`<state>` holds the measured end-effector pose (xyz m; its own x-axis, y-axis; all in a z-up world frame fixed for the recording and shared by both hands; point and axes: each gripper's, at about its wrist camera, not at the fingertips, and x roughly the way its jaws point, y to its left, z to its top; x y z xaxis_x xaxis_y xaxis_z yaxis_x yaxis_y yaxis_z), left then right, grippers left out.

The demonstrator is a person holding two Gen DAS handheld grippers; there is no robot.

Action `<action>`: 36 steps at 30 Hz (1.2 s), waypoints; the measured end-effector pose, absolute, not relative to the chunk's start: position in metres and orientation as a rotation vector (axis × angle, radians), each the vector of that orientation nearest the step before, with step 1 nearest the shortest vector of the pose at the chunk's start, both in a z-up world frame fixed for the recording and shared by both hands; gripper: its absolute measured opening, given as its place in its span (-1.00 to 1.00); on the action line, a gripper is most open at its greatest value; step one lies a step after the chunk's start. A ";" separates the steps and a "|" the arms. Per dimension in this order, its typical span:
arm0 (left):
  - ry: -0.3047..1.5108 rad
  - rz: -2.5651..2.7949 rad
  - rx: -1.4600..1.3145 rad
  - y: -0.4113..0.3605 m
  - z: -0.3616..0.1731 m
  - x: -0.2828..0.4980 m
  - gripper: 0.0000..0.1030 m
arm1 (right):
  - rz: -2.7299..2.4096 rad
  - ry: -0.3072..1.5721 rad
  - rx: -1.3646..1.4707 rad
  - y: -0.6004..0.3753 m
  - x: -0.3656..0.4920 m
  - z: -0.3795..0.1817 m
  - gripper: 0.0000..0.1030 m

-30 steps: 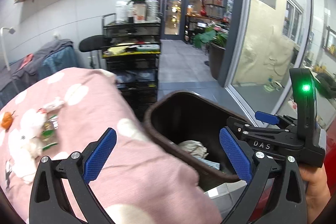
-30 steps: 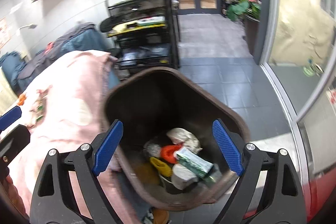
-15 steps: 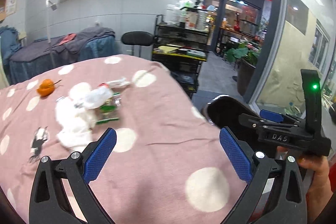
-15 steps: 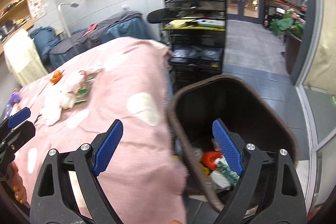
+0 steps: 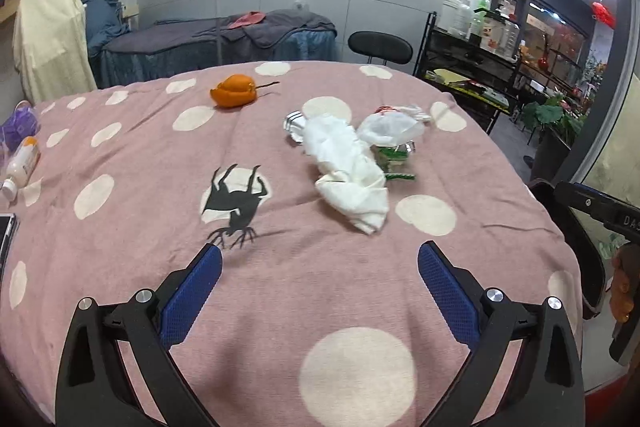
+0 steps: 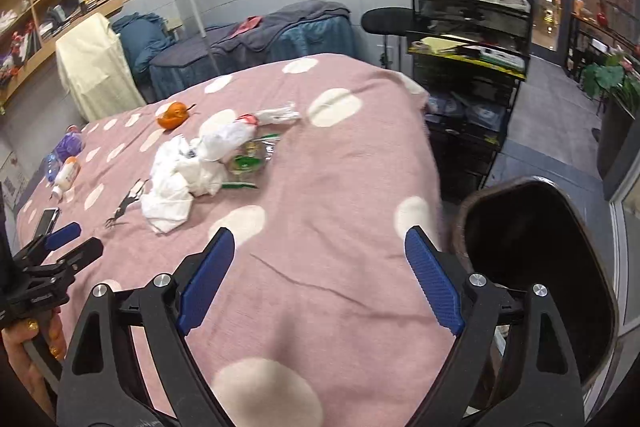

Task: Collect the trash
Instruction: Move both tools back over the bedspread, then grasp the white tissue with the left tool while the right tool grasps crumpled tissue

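A heap of trash lies on the pink dotted tablecloth [image 5: 328, 291]: crumpled white tissue [image 5: 348, 171] [image 6: 180, 179], a white plastic bag [image 5: 390, 129] [image 6: 226, 137], a green-printed wrapper [image 5: 394, 157] [image 6: 246, 161] and a foil piece [image 5: 294, 123]. Orange peel [image 5: 236, 91] [image 6: 173, 115] sits farther back. My left gripper [image 5: 318, 287] hovers open over the cloth, short of the heap, nothing between its fingers. Open and empty too, my right gripper [image 6: 318, 271] hangs over the table's near right part, beside the dark brown bin [image 6: 540, 267].
A black insect-like print [image 5: 236, 203] marks the cloth. A small bottle [image 5: 22, 163], a purple thing [image 5: 18, 125] and a phone [image 6: 47, 221] lie at the table's left edge. A black trolley [image 6: 468, 67], a stool and covered beds stand behind.
Both grippers swung left, away from the bin and over the table. The trash heap, earlier at the left edge of both views, now lies ahead. Both stayed open.
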<state>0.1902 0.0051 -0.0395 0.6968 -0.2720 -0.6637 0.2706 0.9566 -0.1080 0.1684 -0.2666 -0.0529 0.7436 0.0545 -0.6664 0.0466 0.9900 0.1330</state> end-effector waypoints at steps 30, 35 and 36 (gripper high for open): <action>0.798 -0.278 -0.088 0.021 -0.045 0.232 -0.70 | 0.251 0.868 0.133 -0.189 0.253 -0.069 0.68; 0.775 -0.244 -0.130 0.042 -0.041 0.218 -0.70 | 0.331 0.939 0.145 -0.153 0.281 -0.082 0.68; 0.775 -0.238 -0.132 0.044 -0.042 0.216 -0.70 | 0.340 0.953 0.146 -0.146 0.288 -0.084 0.68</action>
